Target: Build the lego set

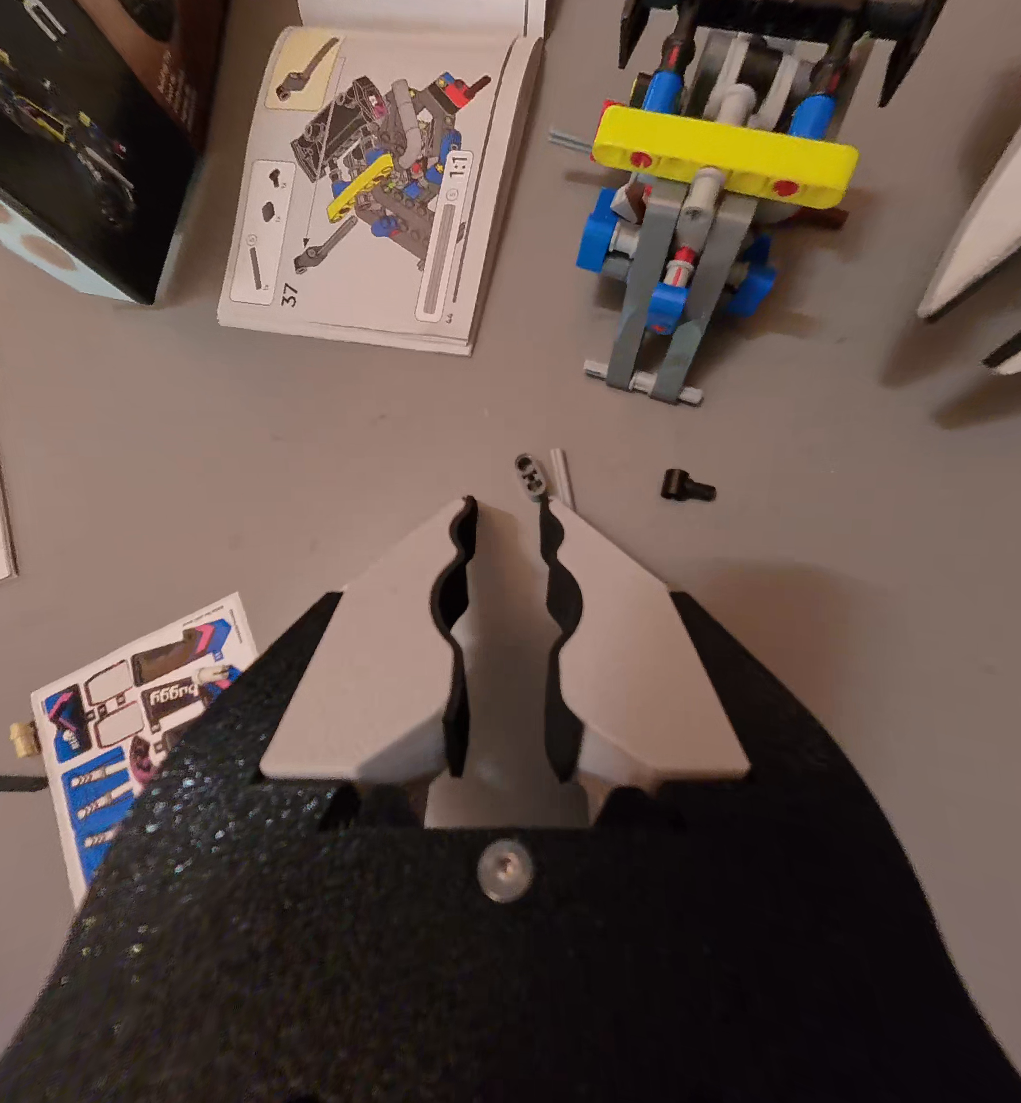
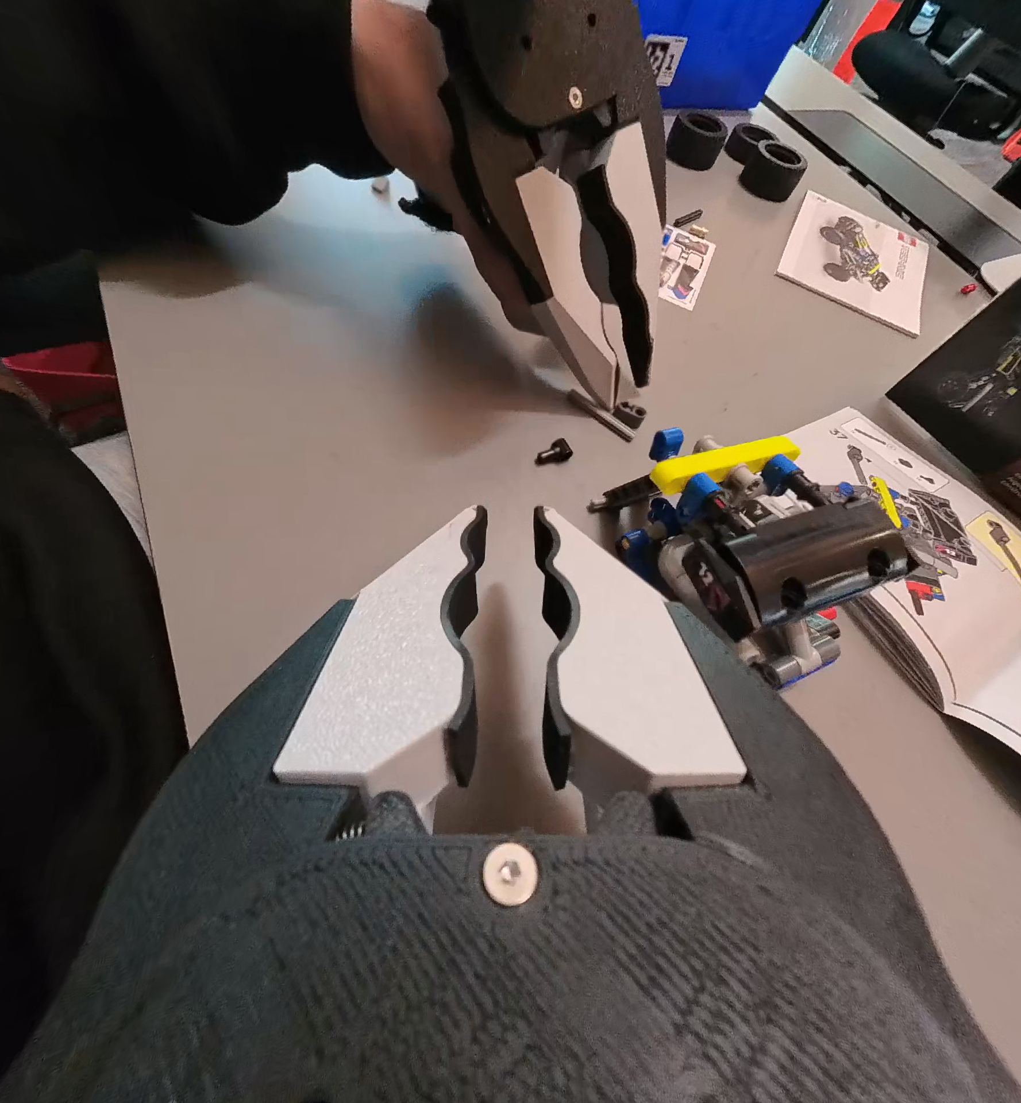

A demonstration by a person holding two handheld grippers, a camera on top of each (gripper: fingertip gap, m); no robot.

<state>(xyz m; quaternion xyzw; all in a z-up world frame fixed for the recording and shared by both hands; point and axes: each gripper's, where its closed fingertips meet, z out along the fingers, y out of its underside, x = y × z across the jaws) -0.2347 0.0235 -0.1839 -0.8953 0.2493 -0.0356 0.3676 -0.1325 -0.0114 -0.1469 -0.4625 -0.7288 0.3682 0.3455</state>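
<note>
Grey tabletop [image 1: 138, 430] fills the left wrist view. The left gripper [image 1: 508, 504] is seen with its jaws parted and nothing between the pads. A small grey connector [image 1: 530, 475] and a pale axle [image 1: 563, 477] lie just beyond the right fingertip, whose tip covers their near ends, so contact cannot be told. A black pin [image 1: 688, 484] lies apart to the right. Farther off stands a part-built toy vehicle [image 1: 705, 227] with a yellow beam [image 1: 726, 156], beside an open instruction booklet [image 1: 376, 191], probably kept flat for reference. A dark box [image 1: 72, 137] and a sticker sheet [image 1: 126, 710] are cut off by the frame and the gripper body.

In the right wrist view the same table [image 2: 329, 418] is shown from the opposite side. The right gripper [image 2: 511, 513] is held low with its fingers parted on bare surface, holding nothing. The left gripper [image 2: 627, 382] is seen tilted down with its tips at the connector [image 2: 632, 412]. The pin [image 2: 554, 450] lies between the two grippers, and the vehicle [image 2: 794, 549] stands just right of the right fingertip. Three black tyres [image 2: 734, 149] are set at the far edge. A dark sleeve [image 2: 138, 119] hides the near-left table.
</note>
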